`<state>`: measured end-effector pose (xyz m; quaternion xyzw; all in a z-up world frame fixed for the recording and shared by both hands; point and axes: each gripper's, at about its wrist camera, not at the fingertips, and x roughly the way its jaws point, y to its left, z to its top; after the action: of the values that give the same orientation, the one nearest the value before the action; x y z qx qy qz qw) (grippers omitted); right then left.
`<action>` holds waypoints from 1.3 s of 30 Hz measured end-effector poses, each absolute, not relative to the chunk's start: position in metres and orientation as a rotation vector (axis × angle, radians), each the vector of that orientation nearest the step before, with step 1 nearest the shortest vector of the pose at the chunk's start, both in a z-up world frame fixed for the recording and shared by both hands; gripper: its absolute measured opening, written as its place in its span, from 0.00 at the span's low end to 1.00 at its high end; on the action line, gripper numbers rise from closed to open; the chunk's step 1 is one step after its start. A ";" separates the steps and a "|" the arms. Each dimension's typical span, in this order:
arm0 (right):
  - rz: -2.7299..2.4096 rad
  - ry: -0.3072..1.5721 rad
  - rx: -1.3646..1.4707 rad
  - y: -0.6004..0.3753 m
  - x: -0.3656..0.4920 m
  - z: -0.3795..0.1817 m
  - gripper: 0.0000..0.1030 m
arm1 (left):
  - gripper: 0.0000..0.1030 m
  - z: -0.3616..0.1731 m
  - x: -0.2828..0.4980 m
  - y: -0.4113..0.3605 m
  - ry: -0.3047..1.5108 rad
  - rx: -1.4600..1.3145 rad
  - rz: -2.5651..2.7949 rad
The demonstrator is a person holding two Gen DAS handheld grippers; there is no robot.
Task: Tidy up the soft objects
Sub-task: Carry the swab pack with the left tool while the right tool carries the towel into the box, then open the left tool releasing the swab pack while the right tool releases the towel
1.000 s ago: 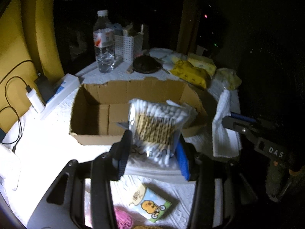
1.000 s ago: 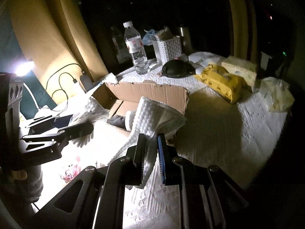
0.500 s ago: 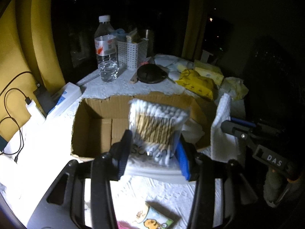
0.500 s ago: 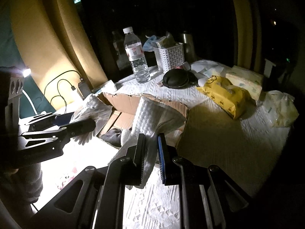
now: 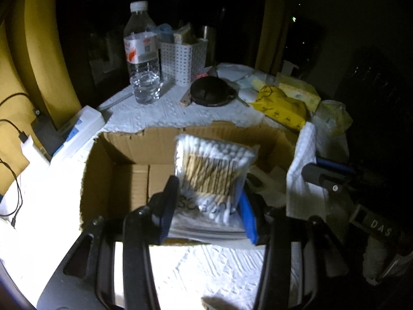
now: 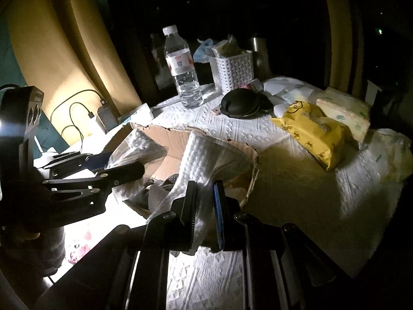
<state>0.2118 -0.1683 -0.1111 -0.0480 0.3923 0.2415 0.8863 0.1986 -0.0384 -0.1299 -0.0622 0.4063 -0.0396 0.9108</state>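
Your left gripper [image 5: 206, 206], clenched on the cotton swab bag [image 5: 211, 173], holds it above the cardboard box [image 5: 111, 180] at frame centre; your right gripper [image 6: 205, 214] clamps the white cloth [image 6: 196, 160] at the box's rim.

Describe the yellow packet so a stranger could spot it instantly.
Start at the torn cardboard box on the white table covering. Just beyond its right side lies the yellow packet, the only bright yellow, printed pack, beside a paler tissue pack.

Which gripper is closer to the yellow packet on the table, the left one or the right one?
Right. The right gripper, shut on a white cloth, sits at the cardboard box's edge facing the yellow packet. The left gripper, gripping the cotton swab bag, is over the box's opposite side.
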 end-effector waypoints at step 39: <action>0.474 0.890 -0.170 -0.148 0.246 -0.152 0.30 | 0.51 -0.172 0.243 -0.051 0.969 -0.121 -0.081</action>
<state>0.2460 -0.1483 -0.1521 -0.0812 0.4258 0.2268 0.8721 0.2434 -0.0509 -0.1721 -0.0582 0.4654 -0.0389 0.8824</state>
